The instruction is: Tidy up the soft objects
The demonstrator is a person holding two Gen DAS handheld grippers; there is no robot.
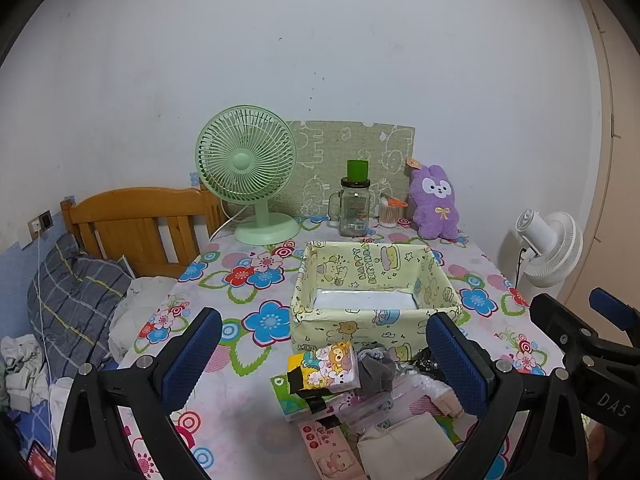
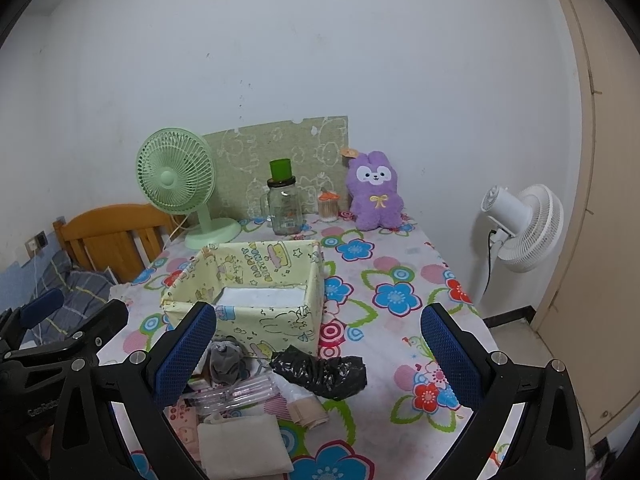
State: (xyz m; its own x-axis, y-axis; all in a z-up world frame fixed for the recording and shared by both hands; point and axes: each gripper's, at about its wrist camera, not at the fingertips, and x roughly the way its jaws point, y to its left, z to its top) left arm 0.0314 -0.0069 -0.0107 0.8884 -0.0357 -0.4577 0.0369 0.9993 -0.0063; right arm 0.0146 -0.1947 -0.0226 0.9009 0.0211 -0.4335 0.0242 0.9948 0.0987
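While nothing has yet gone in, the bin [image 1: 376,280] stands ahead of both claws on the table [image 1: 256,420], holding only a white liner. Items to sort, heaped just before the bin's near wall: card pack [image 1: 324,368], grey sock [image 1: 374,368], black bag [image 2: 320,372], clear sleeve [image 2: 232,394], beige cloth [image 2: 240,444]. In the left view the heap lies between and just beyond the fingers; in the right view it lies toward the left finger. Handling advice, as judgement: take one piece at a time, topmost first; the sock looks easiest, pinched at its bunched middle, lifted clear of the near wall, then lowered onto the liner. The bag and sleeve are likely to slip or drag neighbours along. Left claw [image 1: 328,364]: spread wide, released, holding and touching nothing. Right claw [image 2: 320,360]: likewise spread wide, released, touching nothing. Not for sorting, by the look of it: fan [image 1: 246,168], jar [image 1: 354,208], purple plush [image 1: 436,204] at the far edge.
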